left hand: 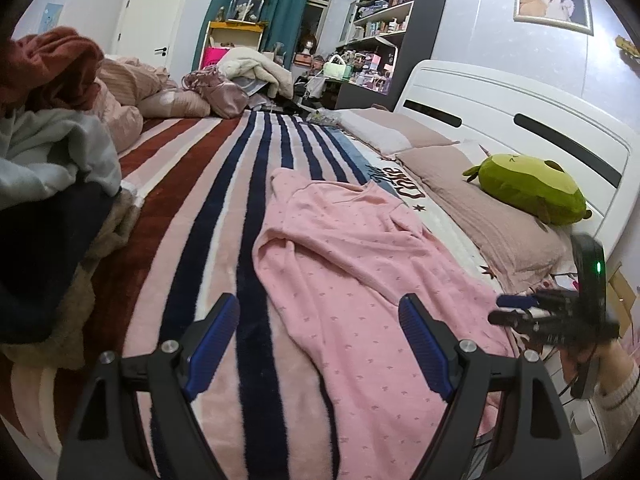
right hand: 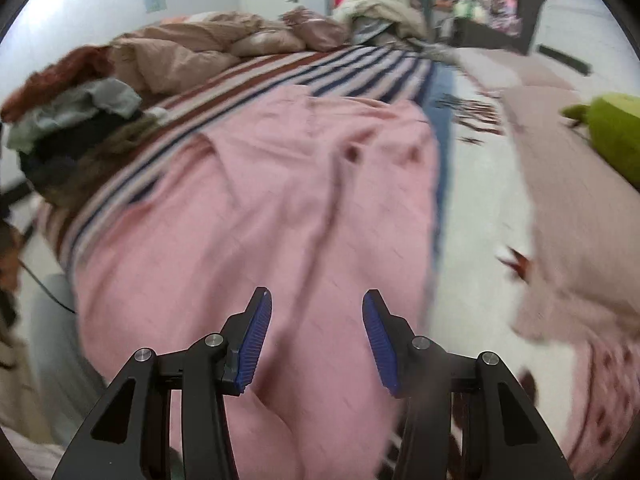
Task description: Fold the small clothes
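Now the pink garment (left hand: 360, 264) lies spread on the striped bed (left hand: 192, 208), unfolded. Both the left gripper (left hand: 316, 344) and right gripper (right hand: 316, 340) stand released, holding nothing; next, each must grasp an edge.

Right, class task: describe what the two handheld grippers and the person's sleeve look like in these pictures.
Both the left gripper and the right gripper have matte black angular frames, silver round bolts and ribbed blue pads. Seen from the left wrist view, the right one carries a small green light. The sleeve is cream ribbed knit.

Home bedroom, striped bed (left hand: 208, 184) w/ pillows (left hand: 480, 200), shelves (left hand: 384, 28) (cluttered)
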